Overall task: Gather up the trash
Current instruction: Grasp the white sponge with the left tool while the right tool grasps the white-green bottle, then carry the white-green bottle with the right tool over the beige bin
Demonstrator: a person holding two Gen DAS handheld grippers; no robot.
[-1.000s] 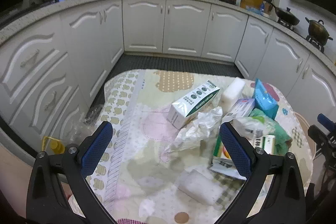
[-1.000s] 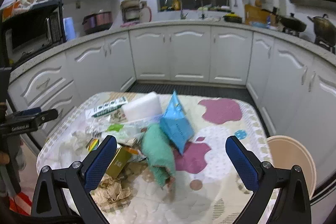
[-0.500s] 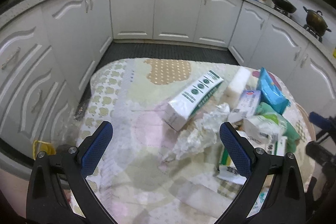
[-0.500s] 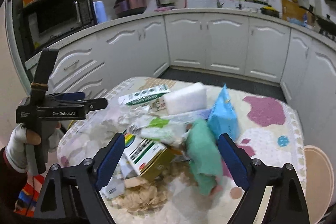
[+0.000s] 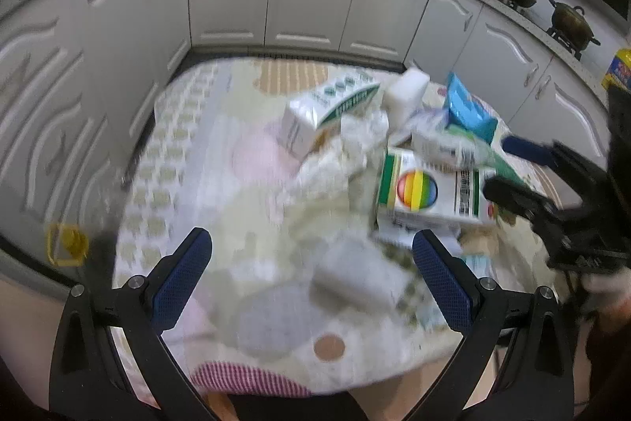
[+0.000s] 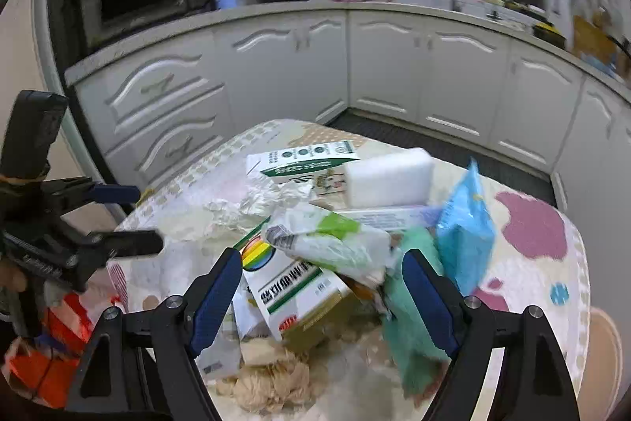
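Both tongs are ours: the left tongs [image 5: 311,279] gape wide at the bottom of their frame with nothing between the blue pads, over a blurred pale packet [image 5: 357,273] on the surface [image 5: 205,160]. Our right tongs [image 6: 321,298] have just been narrowing from their widest; they are still parted, and the rainbow-printed box [image 6: 292,287] and a white-and-green wrapper [image 6: 331,239] now sit between the pads, though we cannot tell whether either pad touches them.

Compared with a second ago, both views have tipped down and drawn closer to the trash heap, which fills more of each frame. The right tongs have swung leftward from the green cloth [image 6: 410,334] toward the box.

The trash lies loose on the patterned cloth-covered surface, in the centre of the right view: a green-and-white carton [image 6: 303,160], a white foam block [image 6: 386,180], a blue pouch [image 6: 465,231], crumpled brown paper [image 6: 268,381] at the bottom. No item sits inside any container.
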